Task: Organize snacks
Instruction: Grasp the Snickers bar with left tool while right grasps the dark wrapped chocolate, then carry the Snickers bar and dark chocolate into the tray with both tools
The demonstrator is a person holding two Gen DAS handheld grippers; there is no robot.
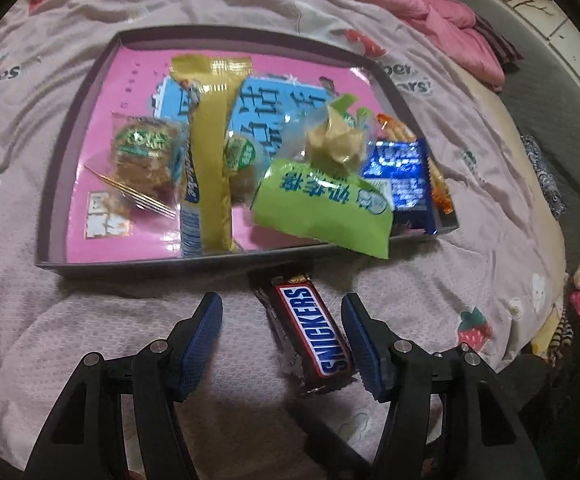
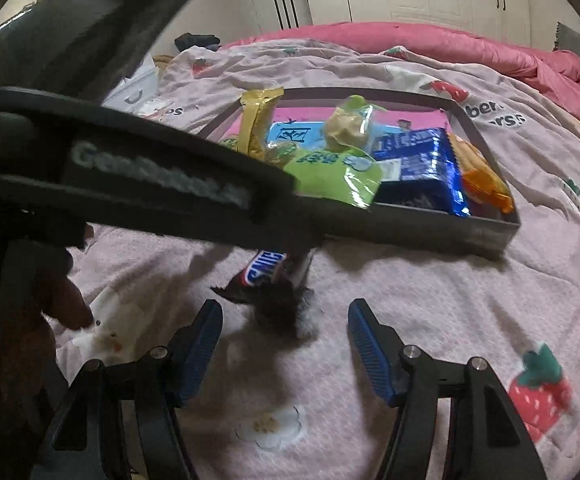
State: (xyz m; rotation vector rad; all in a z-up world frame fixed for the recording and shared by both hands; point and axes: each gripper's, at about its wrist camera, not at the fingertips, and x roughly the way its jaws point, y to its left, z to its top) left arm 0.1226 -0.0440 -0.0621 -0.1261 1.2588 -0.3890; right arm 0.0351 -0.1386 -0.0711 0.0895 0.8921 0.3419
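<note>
The bar [image 1: 310, 330] lies on the bed, lower centre, just below the tray [image 1: 51, 184]. Left claw [image 1: 281, 344], open, straddles it: centre, then close. Right claw [image 2: 285, 344] open, empty.

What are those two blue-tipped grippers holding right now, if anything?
Nothing. The left gripper is open around the Snickers bar, which lies on the bedspread; the right gripper is open and empty.

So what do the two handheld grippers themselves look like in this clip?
Both match: the left gripper and right gripper have black plastic linkage arms with silver pivot screws and blue ribbed fingers. Seen from the right wrist view, the left gripper's black body carries blurred grey lettering.
</note>
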